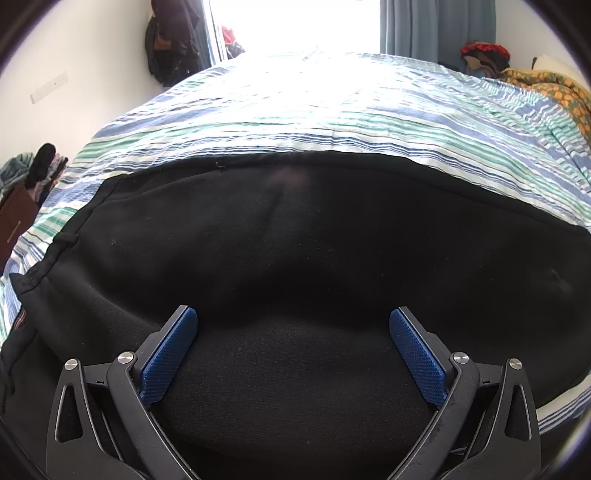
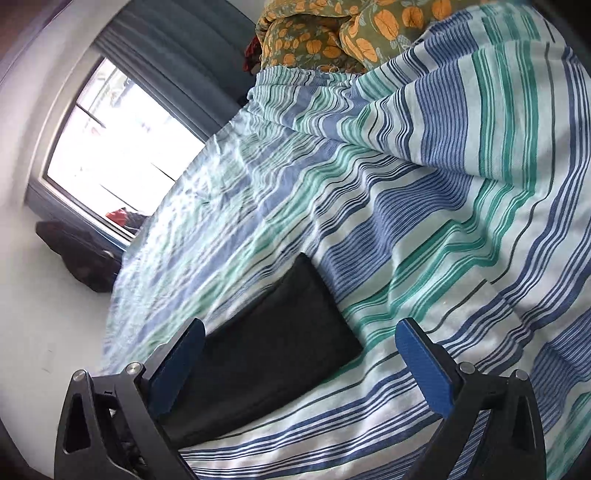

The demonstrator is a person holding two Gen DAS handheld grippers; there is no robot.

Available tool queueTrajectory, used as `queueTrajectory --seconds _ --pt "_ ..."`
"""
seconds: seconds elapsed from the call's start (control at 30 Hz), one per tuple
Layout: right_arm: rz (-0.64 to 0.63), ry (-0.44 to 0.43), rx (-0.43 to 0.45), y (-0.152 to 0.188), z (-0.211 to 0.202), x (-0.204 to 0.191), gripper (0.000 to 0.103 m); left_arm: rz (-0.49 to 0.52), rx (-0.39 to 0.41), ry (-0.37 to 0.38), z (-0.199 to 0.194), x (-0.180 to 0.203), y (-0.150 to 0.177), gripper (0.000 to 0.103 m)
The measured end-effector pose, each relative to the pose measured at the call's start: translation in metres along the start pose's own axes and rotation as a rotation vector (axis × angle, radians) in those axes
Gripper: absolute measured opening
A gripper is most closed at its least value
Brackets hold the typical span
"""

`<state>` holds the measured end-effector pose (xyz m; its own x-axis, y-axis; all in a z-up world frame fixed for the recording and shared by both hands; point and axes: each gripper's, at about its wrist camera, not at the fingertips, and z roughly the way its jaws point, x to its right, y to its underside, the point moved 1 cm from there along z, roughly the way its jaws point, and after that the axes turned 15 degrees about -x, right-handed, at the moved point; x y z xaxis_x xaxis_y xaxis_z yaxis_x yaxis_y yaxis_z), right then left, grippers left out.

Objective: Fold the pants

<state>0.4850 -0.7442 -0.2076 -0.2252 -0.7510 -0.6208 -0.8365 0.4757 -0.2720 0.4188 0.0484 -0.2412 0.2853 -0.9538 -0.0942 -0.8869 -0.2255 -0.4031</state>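
Observation:
Black pants (image 1: 295,251) lie spread across the striped bedsheet (image 1: 332,110), filling the lower half of the left wrist view. My left gripper (image 1: 293,317) hovers just over the cloth with its blue pads (image 1: 170,354) wide apart and nothing between them. In the right wrist view a folded end of the pants (image 2: 273,343) lies flat on the striped sheet (image 2: 443,221). My right gripper (image 2: 299,332) is open above that end, its left finger (image 2: 177,362) over the cloth's edge and its right finger over bare sheet.
An orange-patterned quilt (image 2: 332,33) is bunched at the head of the bed. A bright window (image 2: 118,147) with grey curtains faces the bed. Dark clothes hang on the wall (image 1: 170,40), and a clothes pile (image 1: 33,170) sits beside the bed's left edge.

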Motion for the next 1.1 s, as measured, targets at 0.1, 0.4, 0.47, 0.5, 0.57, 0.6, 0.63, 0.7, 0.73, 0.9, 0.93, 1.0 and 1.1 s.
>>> queueTrajectory --seconds 0.1,0.4,0.47,0.5,0.57,0.6,0.63,0.7,0.73,0.9,0.93,1.0,1.1 --pt "0.050 -0.025 -0.114 0.003 0.036 -0.013 0.102 -0.001 0.000 0.002 0.001 0.000 -0.001 0.102" --pt "0.101 0.195 -0.055 -0.008 0.100 -0.014 0.073 0.001 0.003 -0.004 0.001 0.000 -0.001 0.102" --pt "0.030 0.290 -0.026 -0.015 0.105 -0.029 0.027 0.001 0.002 -0.006 0.002 0.000 -0.001 0.102" --pt "-0.022 0.307 -0.017 -0.016 0.105 -0.040 0.026 0.002 0.002 -0.006 0.002 0.000 -0.001 0.102" --pt "-0.184 0.299 0.010 -0.004 0.095 -0.079 0.019 0.004 0.001 -0.008 0.002 -0.001 -0.001 0.102" --pt "-0.294 0.279 0.007 0.007 0.087 -0.102 0.019 0.004 0.000 -0.010 0.003 0.000 -0.002 0.102" --pt "-0.413 0.270 -0.002 0.022 0.079 -0.127 0.018 0.005 -0.001 -0.011 0.003 0.000 -0.002 0.102" --pt "-0.664 0.221 -0.032 0.064 0.060 -0.175 0.018 0.005 -0.002 -0.015 0.004 0.000 -0.002 0.102" --pt "-0.780 0.199 -0.046 0.091 0.047 -0.192 0.018 0.006 -0.003 -0.016 0.004 0.000 -0.002 0.102" --pt "-1.196 0.133 -0.160 0.232 -0.008 -0.199 0.018 0.009 -0.014 -0.046 0.004 0.004 -0.004 0.102" --pt "-1.222 0.158 -0.180 0.248 -0.012 -0.185 0.018 0.011 -0.017 -0.055 0.005 0.005 -0.004 0.102" --pt "-1.169 0.234 -0.201 0.256 -0.015 -0.145 0.020 0.011 -0.023 -0.072 0.004 0.007 -0.005 0.102" --pt "-0.916 0.416 -0.184 0.224 -0.020 -0.070 0.066 0.004 -0.050 -0.093 0.002 0.009 -0.009 0.102"
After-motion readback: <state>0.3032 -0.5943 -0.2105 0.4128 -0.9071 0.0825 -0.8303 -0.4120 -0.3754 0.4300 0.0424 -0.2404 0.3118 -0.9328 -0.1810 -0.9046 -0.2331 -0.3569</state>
